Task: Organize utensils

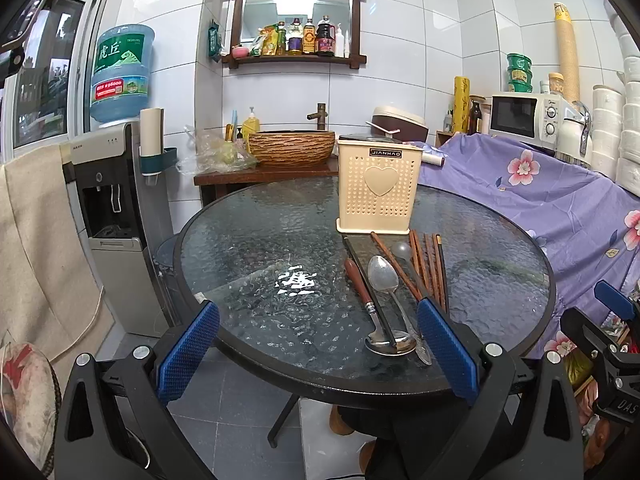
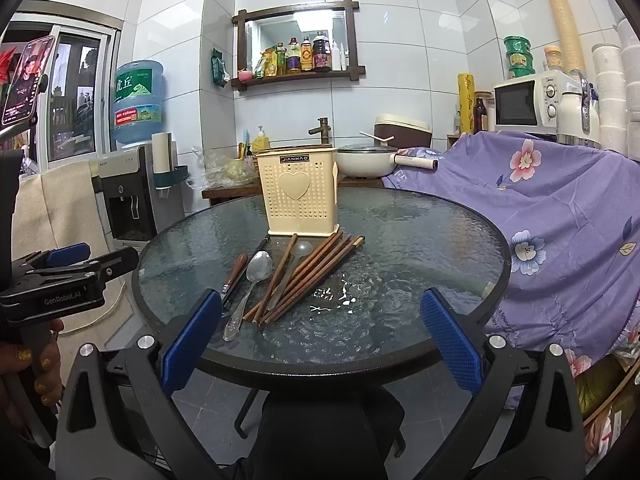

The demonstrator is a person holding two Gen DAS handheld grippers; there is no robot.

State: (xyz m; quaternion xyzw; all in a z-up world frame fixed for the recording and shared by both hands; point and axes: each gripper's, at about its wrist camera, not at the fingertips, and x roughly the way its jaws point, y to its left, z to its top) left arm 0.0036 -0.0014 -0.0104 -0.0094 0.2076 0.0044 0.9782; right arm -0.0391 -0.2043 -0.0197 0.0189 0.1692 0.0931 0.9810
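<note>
Hovering both my left gripper and right gripper spread wide and empty at the bench edge, utensils untouched just before the cream holder, so I judge next I'm picking one up.

On the counter the utensil holder stands toward the far edge. Just before it lie the chopsticks; left of them a spoon, then a wooden-handled utensil. A microwave sits behind, right.
</note>
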